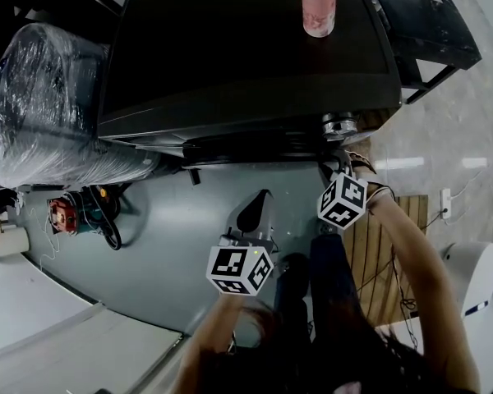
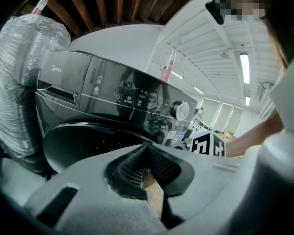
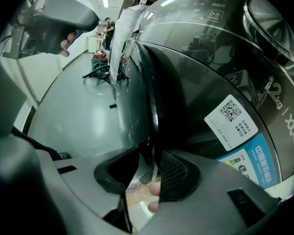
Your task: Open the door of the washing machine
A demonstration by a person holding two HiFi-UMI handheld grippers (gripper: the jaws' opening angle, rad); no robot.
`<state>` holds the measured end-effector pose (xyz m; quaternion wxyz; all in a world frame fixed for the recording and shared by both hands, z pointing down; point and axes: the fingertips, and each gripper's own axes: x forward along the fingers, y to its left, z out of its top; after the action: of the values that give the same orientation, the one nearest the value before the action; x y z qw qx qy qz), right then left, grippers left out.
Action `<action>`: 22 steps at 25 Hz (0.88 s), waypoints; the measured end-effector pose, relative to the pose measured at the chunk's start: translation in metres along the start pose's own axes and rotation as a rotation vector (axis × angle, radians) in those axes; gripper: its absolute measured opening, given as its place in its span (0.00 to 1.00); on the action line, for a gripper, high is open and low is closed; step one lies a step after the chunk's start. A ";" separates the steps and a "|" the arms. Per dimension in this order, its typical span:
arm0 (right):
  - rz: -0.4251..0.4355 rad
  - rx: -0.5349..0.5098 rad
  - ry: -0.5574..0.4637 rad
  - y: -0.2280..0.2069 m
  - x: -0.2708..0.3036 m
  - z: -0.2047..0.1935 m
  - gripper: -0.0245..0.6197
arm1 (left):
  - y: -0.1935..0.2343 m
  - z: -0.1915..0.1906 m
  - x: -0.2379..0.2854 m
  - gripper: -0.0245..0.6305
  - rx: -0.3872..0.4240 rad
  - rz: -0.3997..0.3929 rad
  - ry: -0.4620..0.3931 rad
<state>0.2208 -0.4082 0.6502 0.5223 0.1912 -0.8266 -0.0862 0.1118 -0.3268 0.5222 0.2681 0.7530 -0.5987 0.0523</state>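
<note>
The dark washing machine (image 1: 246, 48) stands ahead of me, its round door (image 1: 255, 148) facing the floor side. My right gripper (image 1: 335, 172) is at the door's right edge, below the knob (image 1: 338, 125). In the right gripper view, the door rim (image 3: 147, 82) runs between the jaws of the right gripper (image 3: 150, 155), which stand apart around it. My left gripper (image 1: 259, 216) hangs in front of the door, apart from it. In the left gripper view, the pads of the left gripper (image 2: 147, 153) meet with nothing between them, and the door (image 2: 88, 141) lies ahead.
A pink bottle (image 1: 319, 2) stands on the machine's top. A bulky thing wrapped in plastic film (image 1: 41, 105) sits left of the machine, with a red tool and cables (image 1: 74, 212) on the grey floor (image 1: 172, 236). A wooden slat panel (image 1: 386, 253) lies at the right.
</note>
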 end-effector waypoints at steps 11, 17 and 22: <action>-0.024 0.003 0.036 0.001 0.001 0.000 0.22 | 0.009 -0.008 -0.011 0.06 -0.007 -0.007 0.006; 0.015 -0.017 0.045 0.013 -0.006 -0.003 0.21 | 0.016 -0.009 -0.015 0.06 -0.010 -0.006 0.004; 0.214 0.054 -0.142 0.148 -0.050 -0.005 0.17 | 0.014 -0.003 -0.027 0.06 0.004 0.005 -0.025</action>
<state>0.2111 -0.2524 0.6613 0.4632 0.1095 -0.8792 -0.0210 0.0920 -0.3037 0.5182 0.2589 0.7527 -0.6036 0.0446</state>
